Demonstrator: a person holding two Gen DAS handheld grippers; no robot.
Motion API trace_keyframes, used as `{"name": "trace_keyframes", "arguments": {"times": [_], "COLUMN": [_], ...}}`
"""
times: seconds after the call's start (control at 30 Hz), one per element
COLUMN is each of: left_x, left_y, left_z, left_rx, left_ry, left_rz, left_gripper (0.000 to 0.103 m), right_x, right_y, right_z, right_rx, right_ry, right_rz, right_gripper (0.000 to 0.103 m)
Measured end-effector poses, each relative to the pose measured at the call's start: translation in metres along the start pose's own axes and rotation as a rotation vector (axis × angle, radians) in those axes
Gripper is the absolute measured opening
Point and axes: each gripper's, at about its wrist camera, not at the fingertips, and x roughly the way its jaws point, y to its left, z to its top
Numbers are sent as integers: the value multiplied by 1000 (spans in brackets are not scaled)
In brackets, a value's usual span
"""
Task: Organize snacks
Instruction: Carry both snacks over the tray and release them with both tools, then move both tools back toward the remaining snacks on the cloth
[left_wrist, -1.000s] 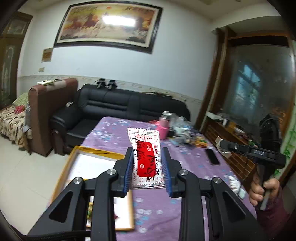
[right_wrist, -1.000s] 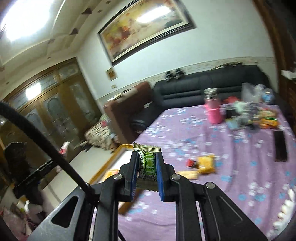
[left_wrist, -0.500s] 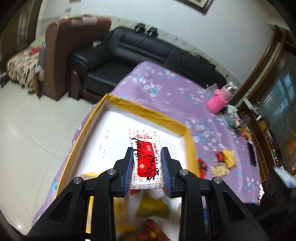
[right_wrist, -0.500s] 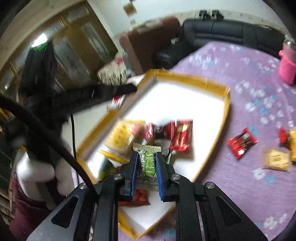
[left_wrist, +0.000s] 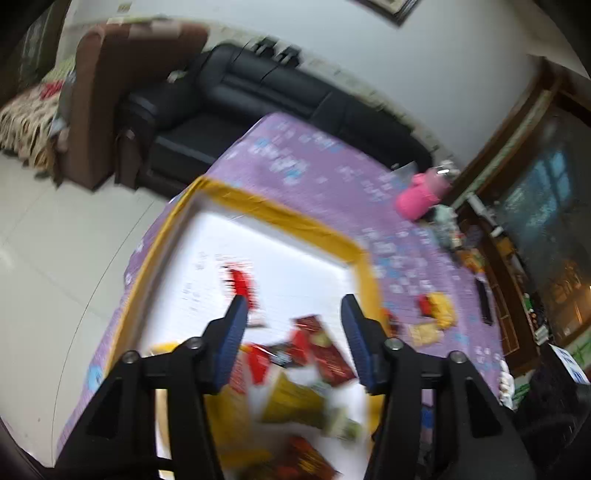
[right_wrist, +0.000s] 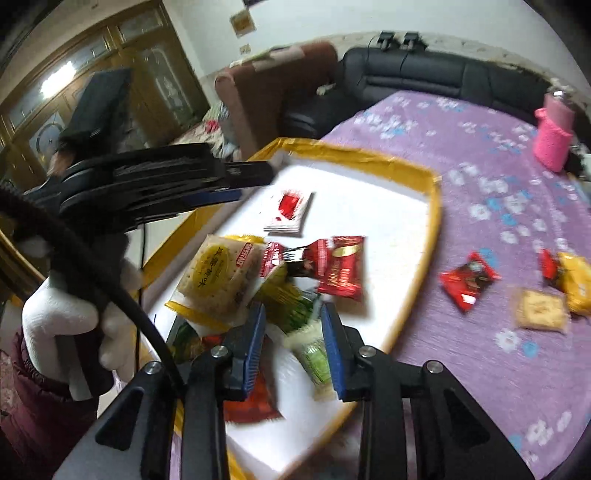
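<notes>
A white tray with a yellow rim (right_wrist: 432, 206) (left_wrist: 288, 218) lies on the purple tablecloth and holds several snack packets. My left gripper (left_wrist: 291, 310) is open above it; the red-and-white packet (right_wrist: 290, 212) (left_wrist: 242, 286) lies loose on the tray floor. My right gripper (right_wrist: 291, 317) is open over the tray's near end; the green packet (right_wrist: 314, 358) lies blurred just below its jaws, free of them. The left gripper also shows in the right wrist view (right_wrist: 255, 173), over the tray's left rim.
Loose snacks lie on the cloth right of the tray: a red packet (right_wrist: 469, 282), a cracker packet (right_wrist: 541, 310), a yellow one (right_wrist: 576, 280). A pink bottle (right_wrist: 554, 144), a black phone (left_wrist: 484, 299) and clutter stand farther right. A black sofa (left_wrist: 258, 99) is behind.
Both grippers have opened. The red-and-white packet dropped from the left gripper into the tray; the green packet dropped from the right gripper.
</notes>
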Motion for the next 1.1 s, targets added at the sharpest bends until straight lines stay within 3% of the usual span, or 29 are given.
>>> {"name": "trace_keyframes", "arguments": {"times": [0.13, 0.23, 0.3, 0.47, 0.67, 0.77, 0.9, 0.97, 1.1], "left_x": [-48, -69, -79, -92, -100, -102, -115, -118, -103], "left_y": [-50, -95, -127, -209, -274, -294, -301, -297, -293], "left_z": [-21, -32, -39, -65, -97, -109, -119, -123, -133], "left_rx": [52, 88, 118, 183, 224, 267, 298, 295, 292], "left_ry": [-95, -149, -164, -110, -70, -55, -105, -112, -31], "left_rz": [-76, -51, -62, -285, -404, -383, -335, -335, -336], "left_gripper": [84, 102, 103, 103, 103, 103, 103, 103, 103], "right_x": [-56, -101, -136, -227, -333, -385, -426, -428, -409], "right_y": [-23, -49, -71, -129, -183, -201, -217, -219, -224], "right_z": [-27, -45, -59, -90, -113, -123, -136, -140, -144], "right_rx": [35, 72, 111, 204, 269, 320, 385, 388, 403], "right_ry": [-100, -181, -236, -384, -552, -640, -701, -699, -661], "right_rz": [-34, -79, -98, -188, -354, -412, -419, -428, -392], "right_gripper": [38, 41, 41, 48, 49, 54, 55, 58, 60]}}
